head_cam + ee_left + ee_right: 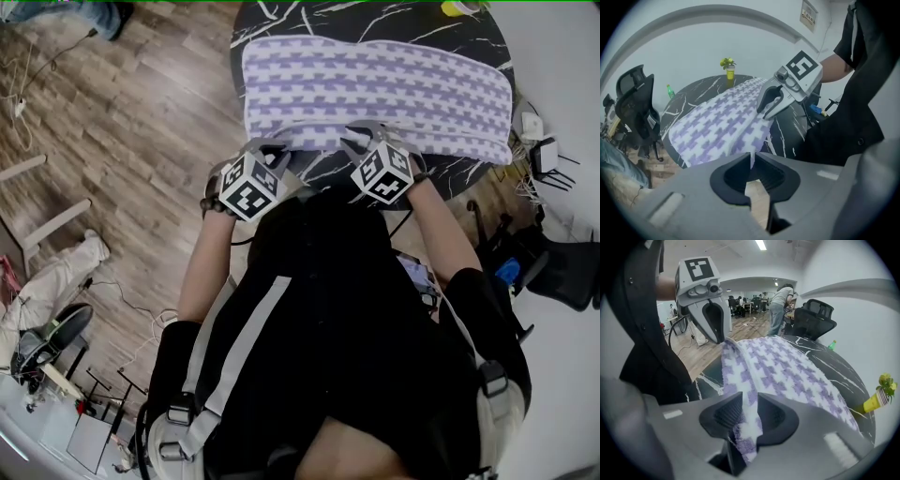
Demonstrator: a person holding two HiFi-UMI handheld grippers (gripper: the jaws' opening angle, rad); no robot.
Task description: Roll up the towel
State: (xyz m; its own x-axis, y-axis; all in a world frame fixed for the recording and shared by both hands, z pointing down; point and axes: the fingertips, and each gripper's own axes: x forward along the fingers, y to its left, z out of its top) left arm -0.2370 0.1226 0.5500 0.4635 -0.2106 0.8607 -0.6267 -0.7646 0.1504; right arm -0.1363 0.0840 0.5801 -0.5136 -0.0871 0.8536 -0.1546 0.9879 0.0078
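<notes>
A purple-and-white patterned towel lies spread over a round black marble table. Both grippers are at its near edge. My left gripper is shut on the towel's near left corner; in the left gripper view only a thin sliver of cloth shows between the nearly closed jaws. My right gripper is shut on the near edge further right, with a fold of towel running down between its jaws. Each gripper shows in the other's view, the left gripper and the right gripper both touching the raised edge.
A small yellow vase with a plant and a green bottle stand at the table's far side. Black office chairs stand beside the table. Wooden floor lies to the left. A person stands far off.
</notes>
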